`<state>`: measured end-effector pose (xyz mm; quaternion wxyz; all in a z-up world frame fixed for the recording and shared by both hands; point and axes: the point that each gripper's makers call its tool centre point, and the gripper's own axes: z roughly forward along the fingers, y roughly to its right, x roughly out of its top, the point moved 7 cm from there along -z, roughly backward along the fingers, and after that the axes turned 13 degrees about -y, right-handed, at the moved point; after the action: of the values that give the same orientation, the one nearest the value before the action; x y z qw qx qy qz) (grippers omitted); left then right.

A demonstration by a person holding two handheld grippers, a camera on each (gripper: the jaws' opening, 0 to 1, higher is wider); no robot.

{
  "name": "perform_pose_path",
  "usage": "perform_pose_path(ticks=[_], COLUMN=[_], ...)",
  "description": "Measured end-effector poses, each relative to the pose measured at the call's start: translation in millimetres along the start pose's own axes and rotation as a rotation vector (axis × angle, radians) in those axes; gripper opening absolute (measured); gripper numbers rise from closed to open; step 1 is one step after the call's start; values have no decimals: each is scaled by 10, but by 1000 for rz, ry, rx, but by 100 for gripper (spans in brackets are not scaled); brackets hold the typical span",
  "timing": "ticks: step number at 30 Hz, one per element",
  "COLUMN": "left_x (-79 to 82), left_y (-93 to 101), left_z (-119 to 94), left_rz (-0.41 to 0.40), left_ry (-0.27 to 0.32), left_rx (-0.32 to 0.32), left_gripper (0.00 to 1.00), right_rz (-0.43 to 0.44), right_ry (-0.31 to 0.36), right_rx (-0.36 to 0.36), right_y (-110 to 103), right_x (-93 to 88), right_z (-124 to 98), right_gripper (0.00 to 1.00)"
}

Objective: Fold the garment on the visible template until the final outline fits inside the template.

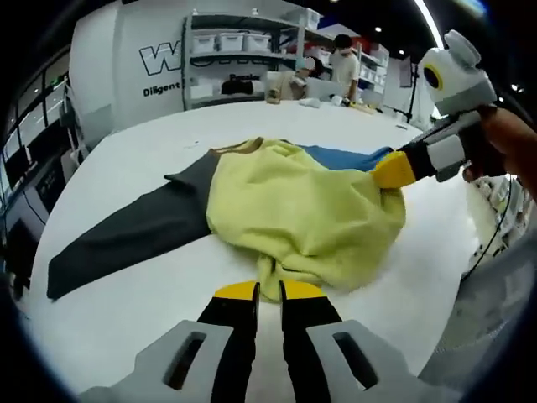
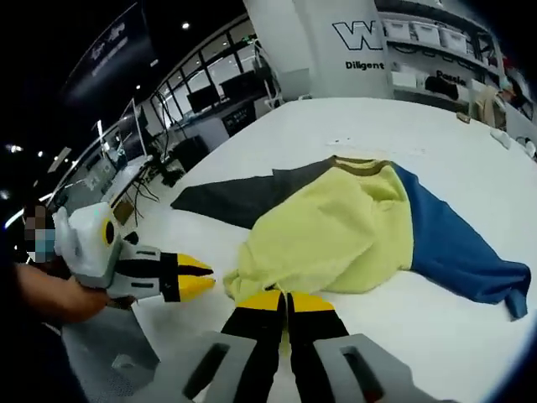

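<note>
A garment lies bunched on the white table. Its pale yellow body is heaped in the middle, a dark grey sleeve stretches out flat to one side, and a blue sleeve to the other. My left gripper is shut on the yellow hem at the near edge. From the right of the left gripper view comes my right gripper, its yellow tips closed on the yellow cloth where it meets the blue sleeve. In the right gripper view my right gripper pinches the yellow edge, and my left gripper sits at the cloth's corner.
Shelves with white bins and people at a counter stand beyond the table's far edge. Desks with monitors line the window side. A hand holds the right gripper near the table's rim.
</note>
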<state>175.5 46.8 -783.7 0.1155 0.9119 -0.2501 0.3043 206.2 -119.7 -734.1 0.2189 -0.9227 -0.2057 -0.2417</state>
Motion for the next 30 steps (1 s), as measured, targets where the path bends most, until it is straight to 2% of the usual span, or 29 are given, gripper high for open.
perform_pose_path(ticks=[4, 6, 12, 13, 15, 20, 30], left_x=[11, 20, 54, 57, 75, 139, 336], left_y=[-15, -36, -127, -134, -181, -293, -326], left_z=[-14, -40, -127, -131, -151, -174, -91], left_rz=[7, 5, -3, -4, -15, -39, -38], left_ry=[5, 11, 34, 35, 43, 63, 89], left_rx=[6, 8, 18, 19, 23, 37, 38], left_gripper=[7, 7, 7, 7, 7, 7, 9], right_rz=[-13, -32, -44, -43, -31, 2, -15], right_ry=[25, 26, 32, 33, 43, 42, -43], right_rx=[24, 23, 16, 16, 2, -24, -92], right_y=[-76, -94, -56, -51, 5, 123, 373], right_x=[256, 448, 859, 876, 1032, 1182, 1187], right_z=[82, 169, 418, 436, 584, 882, 1384], right_gripper=[0, 0, 0, 0, 0, 0, 0])
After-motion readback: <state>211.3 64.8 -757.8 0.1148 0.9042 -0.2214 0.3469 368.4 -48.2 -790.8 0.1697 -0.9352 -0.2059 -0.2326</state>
